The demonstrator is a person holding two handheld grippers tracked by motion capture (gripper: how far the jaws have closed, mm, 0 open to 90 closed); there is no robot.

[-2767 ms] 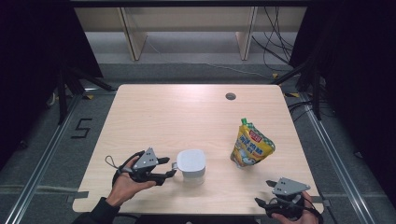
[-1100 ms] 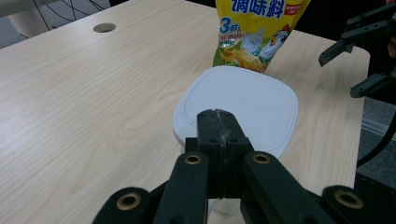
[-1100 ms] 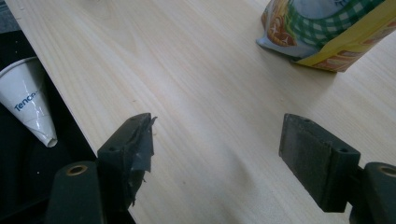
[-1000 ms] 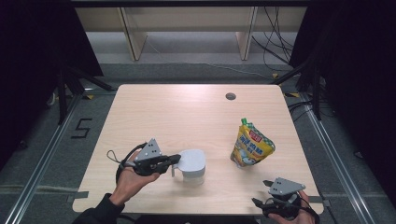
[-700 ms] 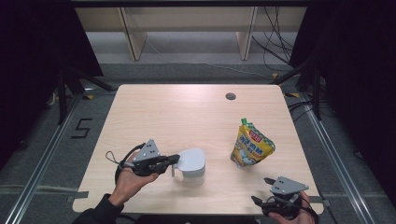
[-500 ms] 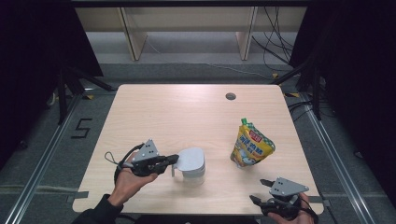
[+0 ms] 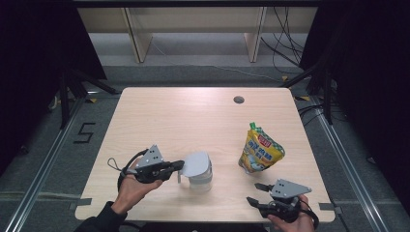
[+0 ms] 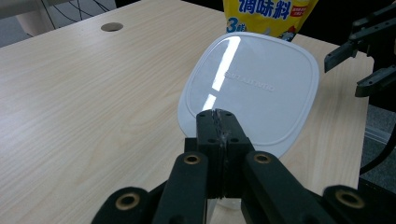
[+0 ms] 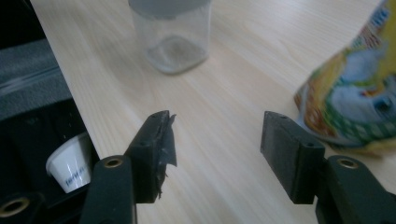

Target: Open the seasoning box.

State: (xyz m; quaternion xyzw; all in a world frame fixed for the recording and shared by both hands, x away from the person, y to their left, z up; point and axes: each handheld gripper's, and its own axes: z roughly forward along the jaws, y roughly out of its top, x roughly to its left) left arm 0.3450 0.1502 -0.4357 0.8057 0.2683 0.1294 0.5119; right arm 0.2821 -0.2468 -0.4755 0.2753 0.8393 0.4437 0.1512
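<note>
The left gripper [image 8: 219, 135] has its jaws clamped tight on the near edge of the white lid [image 8: 252, 88], low in the middle of the left gripper view. A second ago, in the high view, that lid sat lower over the clear jar [image 7: 200, 178]; now it is tilted up and held just above the jar's mouth, at lower centre of the high view, so the lid looks to be coming off and the opening step is under way. The jar itself stands upright on the counter [image 7: 193, 116], right beside the left gripper, and in the right gripper view it sits at the upper middle of the frame with what looks like a thin pale layer at its bottom. The right gripper [image 7: 258, 192], in the lower right of the high view, has just been closing its jaws; they stand partly apart with nothing between them, only bare counter. The yellow seasoning pouch [image 7: 260, 154] stands upright at right of centre, near the right gripper and apart from the jar. Judging from this, the pouch is likely the right hand's next target.
</note>
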